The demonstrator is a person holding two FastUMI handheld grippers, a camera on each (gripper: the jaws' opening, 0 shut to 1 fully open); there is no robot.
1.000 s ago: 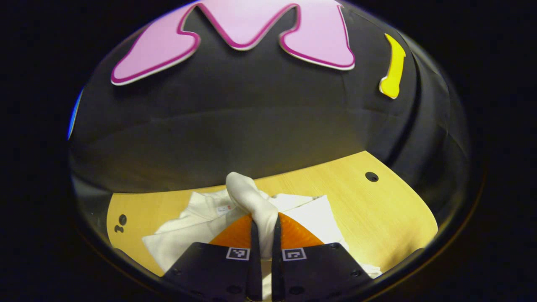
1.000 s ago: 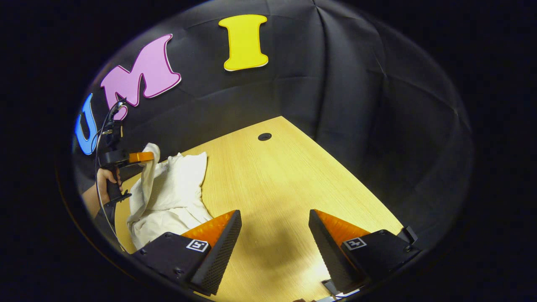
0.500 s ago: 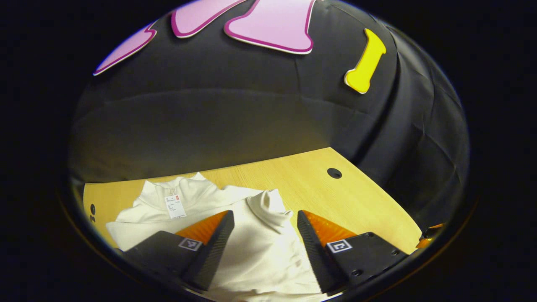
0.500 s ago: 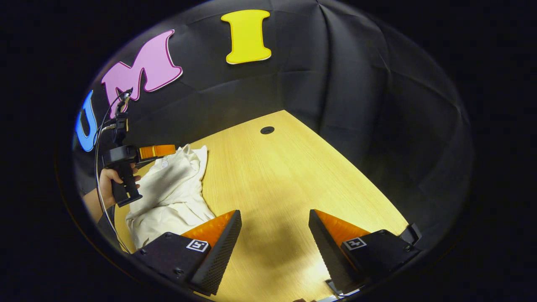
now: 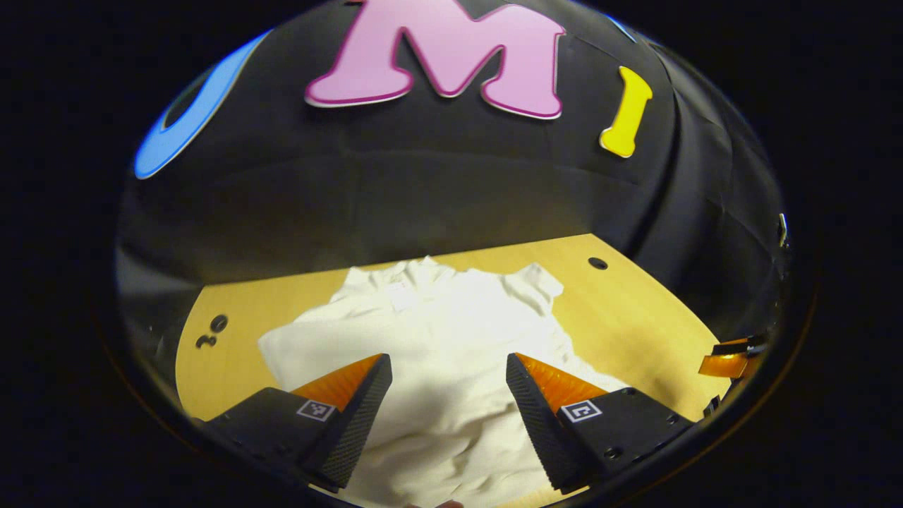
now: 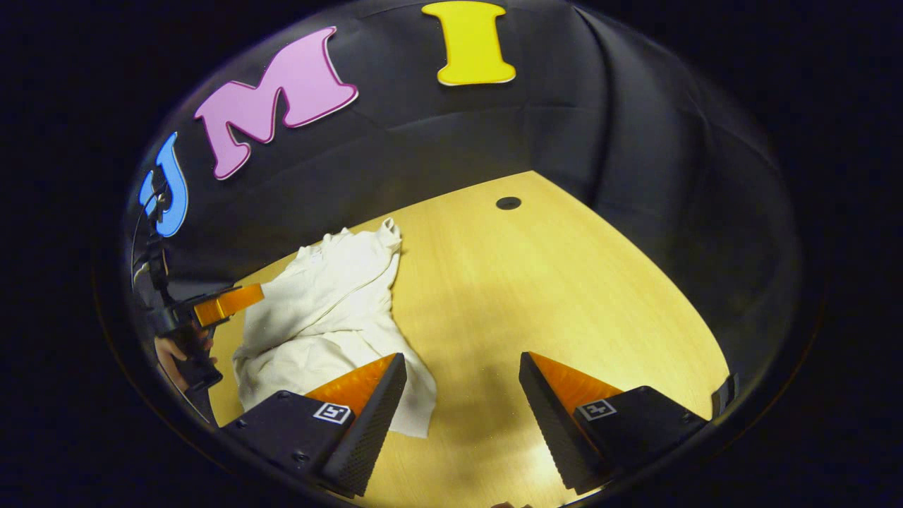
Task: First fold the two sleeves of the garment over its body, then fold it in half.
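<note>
Both your tools, left tool (image 5: pixel 446 370) and right tool (image 6: pixel 462 370), hang spread and empty over the tabletop (image 6: pixel 564 282), where the white garment (image 5: pixel 437 331) lies rumpled, soft and limp, so pinch a sleeve cuff.

Garment (image 5: pixel 451 339) on table (image 5: pixel 635 317) — leftward

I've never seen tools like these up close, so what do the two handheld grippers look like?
Each gripper, left and right, has two wedge-shaped jaws with dotted inner faces on black blocks bearing small square black-and-white markers. In the right gripper view, the left one has a dark pistol handle.
</note>
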